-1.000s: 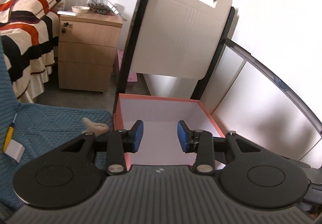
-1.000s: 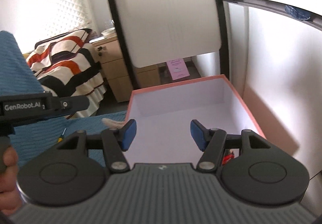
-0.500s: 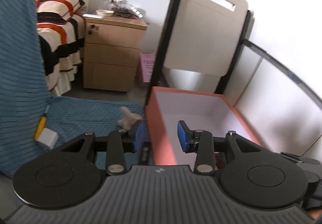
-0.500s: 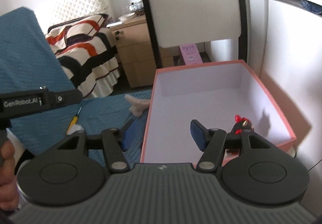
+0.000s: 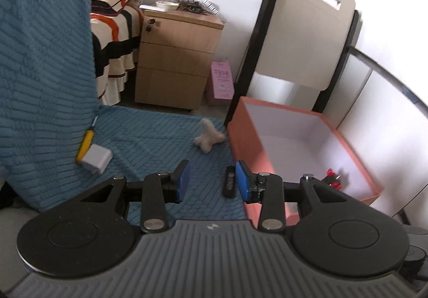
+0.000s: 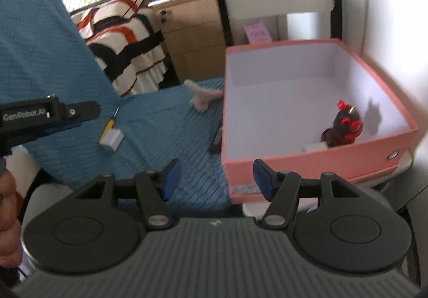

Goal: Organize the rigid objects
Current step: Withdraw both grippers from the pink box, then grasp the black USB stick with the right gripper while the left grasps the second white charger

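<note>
A pink box [image 5: 242,134] [image 6: 315,161] stands on the right of a blue-covered seat; a black-and-red toy [image 6: 345,125] [image 5: 333,177] and a small white item [image 6: 315,147] lie inside. On the seat lie a yellow-handled screwdriver [image 5: 85,144] [image 6: 109,126], a white charger block [image 5: 96,159] [image 6: 112,138], a beige bone-shaped toy [image 5: 208,136] [image 6: 202,95] and a black remote-like bar [image 5: 229,185] [image 6: 216,138] beside the box's left wall. My left gripper [image 5: 212,181] is open and empty above the seat, near the black bar. My right gripper [image 6: 215,177] is open and empty before the box's near corner.
The blue cover [image 5: 40,57] rises as a backrest on the left. Behind are a wooden nightstand [image 5: 174,62], a striped bed [image 5: 112,30], a pink carton [image 5: 222,81] and a white chair back [image 5: 302,38]. The left gripper's body [image 6: 48,113] shows in the right wrist view.
Both grippers have pulled back and swung left from over the box's inside; the seat, screwdriver, charger and black bar have come into view. Both remain open.
</note>
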`<state>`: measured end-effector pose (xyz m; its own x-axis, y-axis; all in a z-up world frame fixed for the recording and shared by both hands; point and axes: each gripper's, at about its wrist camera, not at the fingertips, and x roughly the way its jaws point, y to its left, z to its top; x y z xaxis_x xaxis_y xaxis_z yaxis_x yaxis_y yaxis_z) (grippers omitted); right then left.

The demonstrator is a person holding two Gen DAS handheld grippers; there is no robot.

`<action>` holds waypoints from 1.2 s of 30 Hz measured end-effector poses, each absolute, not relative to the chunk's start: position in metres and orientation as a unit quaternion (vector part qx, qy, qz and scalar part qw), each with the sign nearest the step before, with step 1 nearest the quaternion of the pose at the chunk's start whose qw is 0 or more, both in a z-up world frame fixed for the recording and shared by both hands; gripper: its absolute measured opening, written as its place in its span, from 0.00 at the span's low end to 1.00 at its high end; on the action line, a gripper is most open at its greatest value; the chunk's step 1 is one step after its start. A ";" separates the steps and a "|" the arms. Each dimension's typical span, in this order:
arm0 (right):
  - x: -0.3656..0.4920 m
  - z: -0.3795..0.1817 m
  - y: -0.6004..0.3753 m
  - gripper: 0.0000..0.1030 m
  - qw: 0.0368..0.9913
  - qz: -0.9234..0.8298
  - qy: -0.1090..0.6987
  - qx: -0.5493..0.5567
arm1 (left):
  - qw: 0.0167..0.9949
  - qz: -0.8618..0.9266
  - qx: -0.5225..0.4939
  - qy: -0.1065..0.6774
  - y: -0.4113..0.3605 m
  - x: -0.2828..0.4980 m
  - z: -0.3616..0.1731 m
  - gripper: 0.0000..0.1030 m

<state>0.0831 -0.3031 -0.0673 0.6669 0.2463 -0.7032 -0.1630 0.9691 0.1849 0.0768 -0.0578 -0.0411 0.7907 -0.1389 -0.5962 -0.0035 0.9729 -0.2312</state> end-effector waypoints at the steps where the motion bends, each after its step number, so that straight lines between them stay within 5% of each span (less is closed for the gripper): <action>1: 0.081 -0.069 -0.299 0.60 0.909 0.116 0.396 0.053 | 0.939 -0.035 -0.109 0.323 -0.056 0.076 -0.042 0.42; 14: 0.086 -0.078 -0.267 0.60 0.909 0.107 0.400 0.043 | 0.933 -0.011 -0.122 0.337 -0.011 0.078 -0.064 0.42; 24: 0.103 -0.095 -0.224 0.59 0.912 0.112 0.394 0.020 | 0.933 0.024 -0.127 0.337 0.025 0.115 -0.106 0.57; 36: 0.153 -0.153 -0.178 0.37 0.914 0.051 0.401 -0.020 | 0.927 0.063 -0.123 0.350 0.051 0.176 -0.173 0.57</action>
